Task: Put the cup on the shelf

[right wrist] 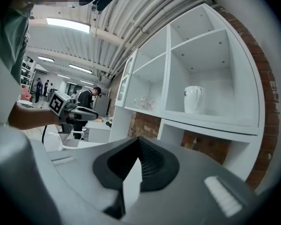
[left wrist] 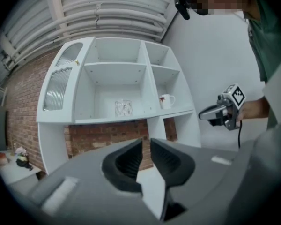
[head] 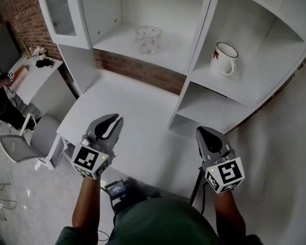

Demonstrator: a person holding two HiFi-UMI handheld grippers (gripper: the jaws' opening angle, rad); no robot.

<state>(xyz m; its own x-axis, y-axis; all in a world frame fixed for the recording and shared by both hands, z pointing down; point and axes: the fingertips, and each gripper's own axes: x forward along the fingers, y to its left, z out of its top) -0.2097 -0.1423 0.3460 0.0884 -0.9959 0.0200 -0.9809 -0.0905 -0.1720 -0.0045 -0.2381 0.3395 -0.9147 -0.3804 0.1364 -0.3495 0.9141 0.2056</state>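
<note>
The cup (head: 224,56), white with a small red motif on its side, stood upright on the shelf (head: 245,88) in the narrow right-hand compartment of the white unit, its handle turned toward the front of the compartment, and no jaw was anywhere near it. Both grippers were held low over the white table (head: 137,114) in front of the unit, well apart from the cup and well apart from each other. The left gripper (head: 113,120) pointed about level toward the wide middle compartment. In the left gripper view, its jaws stood a narrow gap apart with nothing between them, only the table and the brick wall (left wrist: 107,135) showing through the slit. The cup (left wrist: 166,100) appeared far beyond them, up and to the right of the tips. The right gripper (head: 204,131) hung below the cup's compartment. In the right gripper view, its jaws were clenched together, the tips meeting and holding nothing, and the cup (right wrist: 194,99) sat above and to the right of them on its shelf. A clear glass bowl (head: 148,39) rested in the wide compartment to the left of the cup, separated from it by the upright divider.
</note>
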